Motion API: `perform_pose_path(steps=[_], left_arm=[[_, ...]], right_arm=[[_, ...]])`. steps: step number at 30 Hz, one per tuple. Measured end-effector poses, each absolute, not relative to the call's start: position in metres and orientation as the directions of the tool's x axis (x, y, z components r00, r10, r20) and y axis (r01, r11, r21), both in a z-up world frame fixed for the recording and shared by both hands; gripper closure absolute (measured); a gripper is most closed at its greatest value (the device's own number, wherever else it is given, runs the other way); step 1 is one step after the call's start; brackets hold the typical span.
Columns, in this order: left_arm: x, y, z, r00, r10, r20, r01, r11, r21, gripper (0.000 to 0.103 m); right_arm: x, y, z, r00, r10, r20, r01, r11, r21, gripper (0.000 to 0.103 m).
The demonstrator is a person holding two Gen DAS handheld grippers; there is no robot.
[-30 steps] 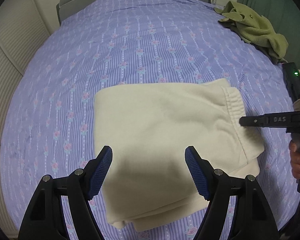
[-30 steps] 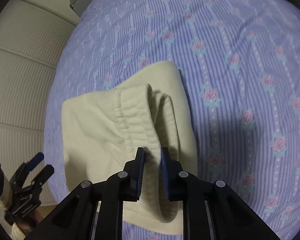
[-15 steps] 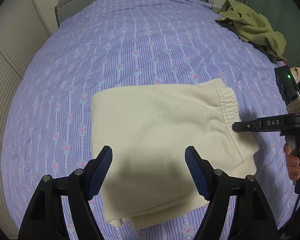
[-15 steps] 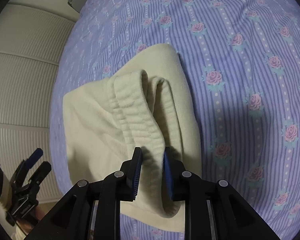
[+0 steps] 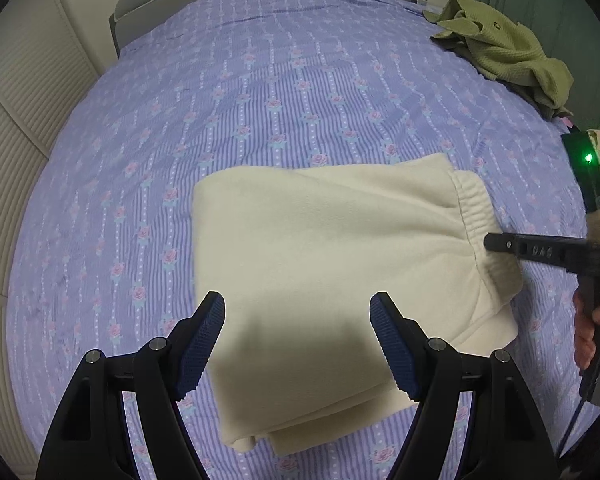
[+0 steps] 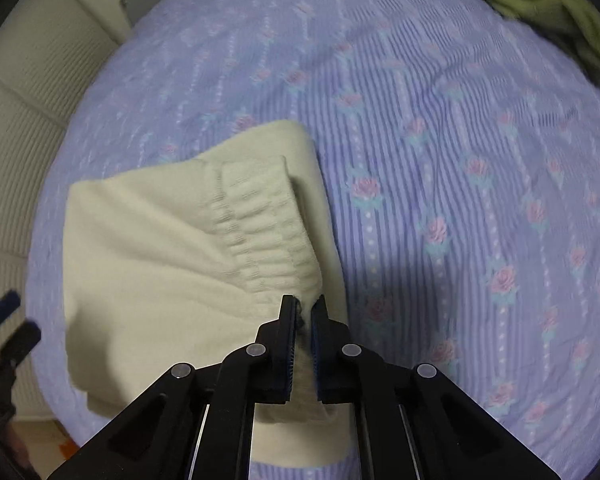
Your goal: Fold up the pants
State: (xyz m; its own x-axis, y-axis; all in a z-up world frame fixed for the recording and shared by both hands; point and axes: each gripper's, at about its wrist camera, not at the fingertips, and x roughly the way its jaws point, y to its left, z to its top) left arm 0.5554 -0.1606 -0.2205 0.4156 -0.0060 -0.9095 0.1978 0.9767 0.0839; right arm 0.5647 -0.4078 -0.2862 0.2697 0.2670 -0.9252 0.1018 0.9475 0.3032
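Cream fleece pants point(image 5: 332, 264), folded into a thick rectangular stack of several layers, lay on the near part of the bed point(image 5: 260, 92), which was covered in a lilac striped sheet printed with pink roses. Elastic waistband point(image 6: 260, 232) formed the stack's right-hand end, ribbed and gathered, its near corner lifted slightly off the layers beneath. Right gripper point(image 6: 304, 312): fingers point(image 6: 288, 332) drawn nearly together and pinched on the near corner of the waistband, cream fabric showing in the narrow gap between the blue pads; in the left wrist view it entered from the right edge as a black bar meeting the waistband point(image 5: 476, 216), with the person's hand point(image 5: 586, 332) on its handle and a green indicator light point(image 5: 588, 157) lit above. Left gripper point(image 5: 298, 340): fingers point(image 5: 202, 344) spread wide, holding nothing, poised above the near edge of the stack and casting a shadow on the cloth; whether they touched the fabric could not be told. Olive-green garment point(image 5: 504, 48), crumpled, lay at the far right edge of the bed, well apart from the pants. Grey headboard point(image 5: 156, 12) stood at the far end. Pale ribbed panels point(image 5: 16, 92) ran along the left side of the bed.
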Motion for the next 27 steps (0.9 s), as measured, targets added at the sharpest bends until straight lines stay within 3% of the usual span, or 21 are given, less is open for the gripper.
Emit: perform_pose_path(steps=[1, 3, 4, 5, 6, 7, 14, 19, 27], left_arm=[[0.555, -0.158, -0.221, 0.415, -0.002, -0.91, 0.192, 0.978, 0.086, 0.028], [0.554, -0.152, -0.223, 0.415, 0.013, -0.91, 0.18, 0.979, 0.095, 0.028], [0.553, -0.149, -0.224, 0.415, 0.022, -0.909, 0.172, 0.98, 0.102, 0.025], [0.552, -0.147, -0.226, 0.415, 0.028, -0.909, 0.164, 0.981, 0.106, 0.024], [0.552, -0.145, -0.228, 0.413, 0.029, -0.91, 0.158, 0.982, 0.102, 0.024], [0.552, -0.144, -0.23, 0.407, 0.027, -0.913, 0.156, 0.983, 0.099, 0.024], [0.545, -0.158, -0.246, 0.384, 0.047, -0.922, 0.189, 0.974, 0.128, 0.024], [0.543, -0.171, -0.249, 0.389, 0.049, -0.92, 0.215, 0.966, 0.143, 0.024], [0.54, -0.187, -0.254, 0.385, 0.02, -0.923, 0.261, 0.957, 0.129, 0.024]], right_arm=[[0.564, -0.41, -0.284, 0.273, 0.275, -0.922, 0.109, 0.943, 0.314, 0.09], [0.559, -0.414, -0.275, 0.285, 0.266, -0.921, 0.121, 0.943, 0.31, 0.062], [0.554, -0.416, -0.267, 0.312, 0.247, -0.917, 0.128, 0.946, 0.298, 0.053], [0.549, -0.423, -0.259, 0.34, 0.241, -0.909, 0.126, 0.946, 0.299, 0.035], [0.545, -0.424, -0.254, 0.359, 0.263, -0.896, 0.113, 0.94, 0.321, 0.024], [0.543, -0.423, -0.253, 0.367, 0.299, -0.881, 0.09, 0.931, 0.353, 0.021], [0.553, -0.419, -0.308, 0.248, 0.395, -0.884, 0.104, 0.897, 0.43, 0.021], [0.545, -0.441, -0.349, 0.24, 0.604, -0.76, 0.225, 0.727, 0.649, 0.02], [0.542, -0.45, -0.37, 0.203, 0.751, -0.629, 0.294, 0.566, 0.77, 0.02]])
